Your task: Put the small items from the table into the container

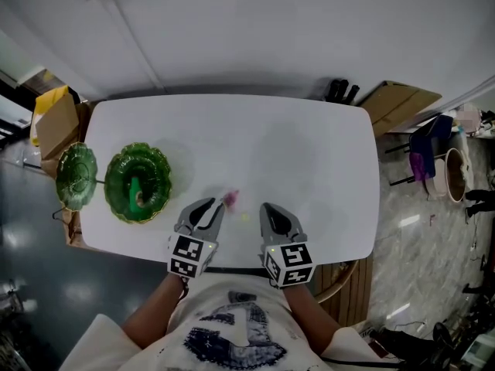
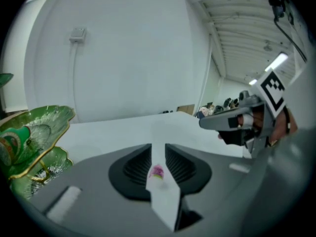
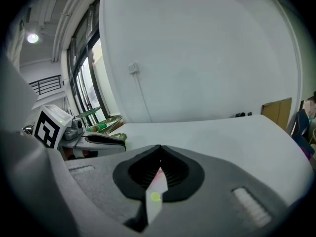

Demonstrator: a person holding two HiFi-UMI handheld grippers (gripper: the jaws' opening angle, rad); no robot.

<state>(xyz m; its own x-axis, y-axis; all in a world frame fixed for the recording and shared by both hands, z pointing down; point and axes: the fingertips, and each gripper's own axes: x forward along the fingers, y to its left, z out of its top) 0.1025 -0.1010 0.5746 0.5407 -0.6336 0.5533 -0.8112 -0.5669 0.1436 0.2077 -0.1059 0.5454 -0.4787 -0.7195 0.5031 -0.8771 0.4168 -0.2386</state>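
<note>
Since the left gripper (image 2: pixel 158 148) and right gripper (image 3: pixel 159 152) both sit low over the near edge of the worktop (image 1: pixel 309 153), this reads as pickup setup, with nothing carried.

Left gripper: jaws slightly apart, empty. The pink item (image 2: pixel 157 172) shows in the gap, lying on the worktop just ahead of the tips, not pinched. My guess is the jaws are parted to straddle it.

Right gripper: clenched on nothing. A small yellow-green item (image 3: pixel 155 196) lies just ahead of its tips.

Farther left, a green glass dish (image 1: pixel 162 172), likely the container, holds one green object (image 1: pixel 136 195). A second green dish (image 1: pixel 77 175) sits beside it at the worktop's left edge; I can't tell what supports it.
</note>
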